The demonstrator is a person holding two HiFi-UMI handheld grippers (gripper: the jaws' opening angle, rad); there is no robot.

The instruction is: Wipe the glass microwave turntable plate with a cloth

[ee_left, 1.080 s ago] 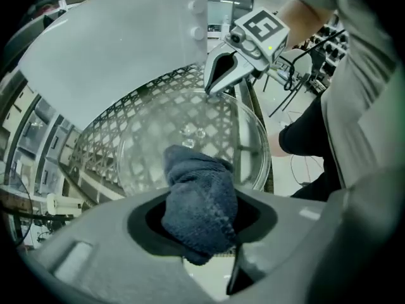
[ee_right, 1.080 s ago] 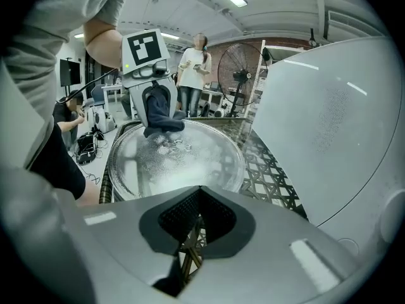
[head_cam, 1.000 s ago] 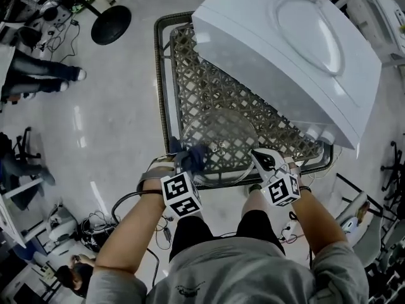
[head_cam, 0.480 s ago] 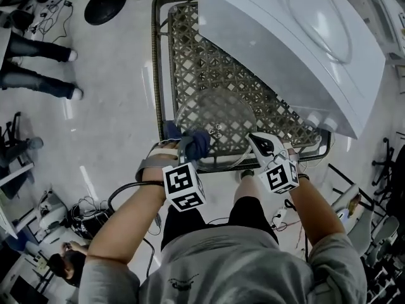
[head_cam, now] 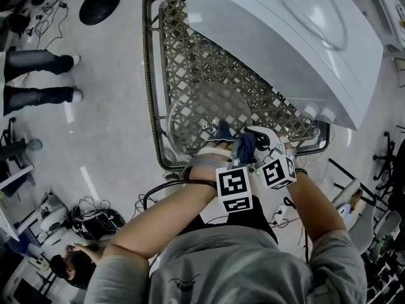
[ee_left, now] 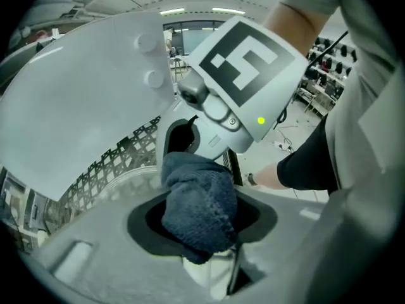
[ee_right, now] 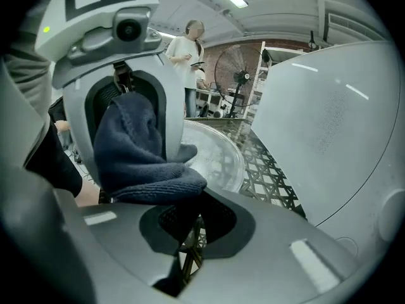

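The round glass plate (head_cam: 207,114) lies on a lattice-top table (head_cam: 183,49). My left gripper (head_cam: 237,145) is shut on a dark blue cloth (head_cam: 245,145), which bulges between its jaws (ee_left: 199,201) and presses on the plate's near right rim. My right gripper (head_cam: 256,135) sits right beside it at the same rim. Its jaws stand nearly together, apparently on the plate's edge (ee_right: 218,151), with the cloth (ee_right: 145,151) draped over them. The contact point is hidden by the cloth.
A large white microwave (head_cam: 285,37) lies tilted on the table's far right, close over the plate. A person's legs (head_cam: 38,75) and a black round base (head_cam: 100,4) are on the floor at left. Cables lie on the floor at lower left.
My left gripper has carried the cloth from the plate's near left rim across to the right, ending beside the right gripper. The right gripper has stayed at the rim.
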